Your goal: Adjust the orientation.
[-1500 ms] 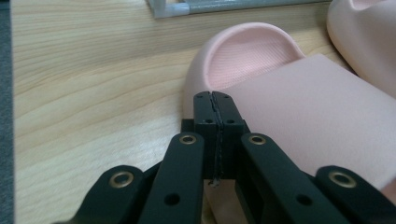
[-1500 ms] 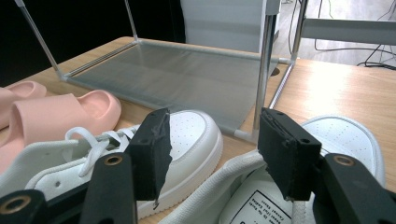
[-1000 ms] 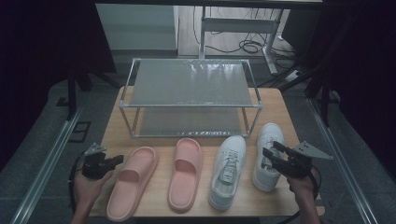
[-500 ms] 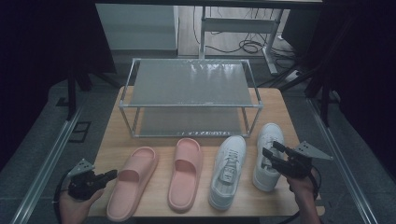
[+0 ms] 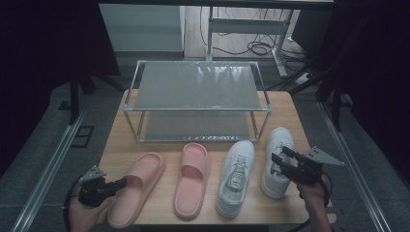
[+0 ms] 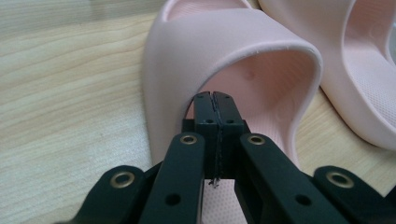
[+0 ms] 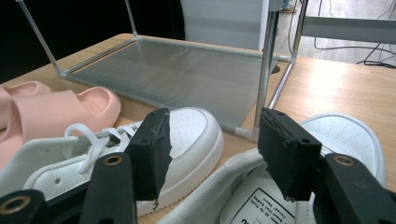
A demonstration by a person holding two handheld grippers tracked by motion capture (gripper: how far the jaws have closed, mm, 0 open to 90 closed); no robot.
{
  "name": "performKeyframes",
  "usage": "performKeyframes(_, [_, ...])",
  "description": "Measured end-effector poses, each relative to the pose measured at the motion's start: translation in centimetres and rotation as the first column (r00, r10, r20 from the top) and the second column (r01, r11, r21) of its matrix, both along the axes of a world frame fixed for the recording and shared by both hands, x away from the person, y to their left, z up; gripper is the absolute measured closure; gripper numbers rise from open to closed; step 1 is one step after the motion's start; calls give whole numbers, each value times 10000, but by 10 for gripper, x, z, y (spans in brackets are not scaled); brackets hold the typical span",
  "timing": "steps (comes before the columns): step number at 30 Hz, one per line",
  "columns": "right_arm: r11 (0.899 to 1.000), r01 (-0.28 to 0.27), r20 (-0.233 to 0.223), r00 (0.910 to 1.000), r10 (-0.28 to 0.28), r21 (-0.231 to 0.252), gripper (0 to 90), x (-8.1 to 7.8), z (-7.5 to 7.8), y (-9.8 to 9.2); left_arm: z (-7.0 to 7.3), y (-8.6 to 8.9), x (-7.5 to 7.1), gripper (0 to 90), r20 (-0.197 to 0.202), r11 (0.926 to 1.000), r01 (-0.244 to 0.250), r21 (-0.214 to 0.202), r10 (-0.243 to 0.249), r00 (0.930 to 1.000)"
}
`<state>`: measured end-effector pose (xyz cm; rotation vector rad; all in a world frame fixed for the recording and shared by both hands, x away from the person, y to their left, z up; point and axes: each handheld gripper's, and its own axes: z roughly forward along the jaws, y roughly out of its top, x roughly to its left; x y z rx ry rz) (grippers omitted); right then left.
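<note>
We look along our left gripper (image 6: pixel 215 95), whose two black jaws stand pressed flat together with only a thin seam between them and nothing caught in that seam. Their tips sit inside the opening of a pink slipper (image 6: pixel 243 56), just under the arch of its strap, and whether they touch the strap's inner face we cannot tell. The strap curves up and over the jaws, and the dotted pink footbed shows below them. To the right lies a second pink slipper (image 6: pixel 369 79), close beside the first. Both rest on a pale wooden table (image 6: pixel 70 93) with grain running across our view.
</note>
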<state>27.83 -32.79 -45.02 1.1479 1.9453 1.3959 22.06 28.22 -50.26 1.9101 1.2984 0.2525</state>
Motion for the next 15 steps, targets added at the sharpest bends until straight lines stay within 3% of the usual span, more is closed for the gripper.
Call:
performKeyframes(10, [10000, -23, -17, 10000, 23, -17, 444, 0, 0, 1, 0, 3, 8, 900, -31, 10000, -70, -60, 70, 10000])
performKeyframes(15, [10000, -27, -19, 10000, 27, -22, 444, 0, 0, 1, 2, 1, 4, 868, 63, 9999, -35, -127, 36, 10000])
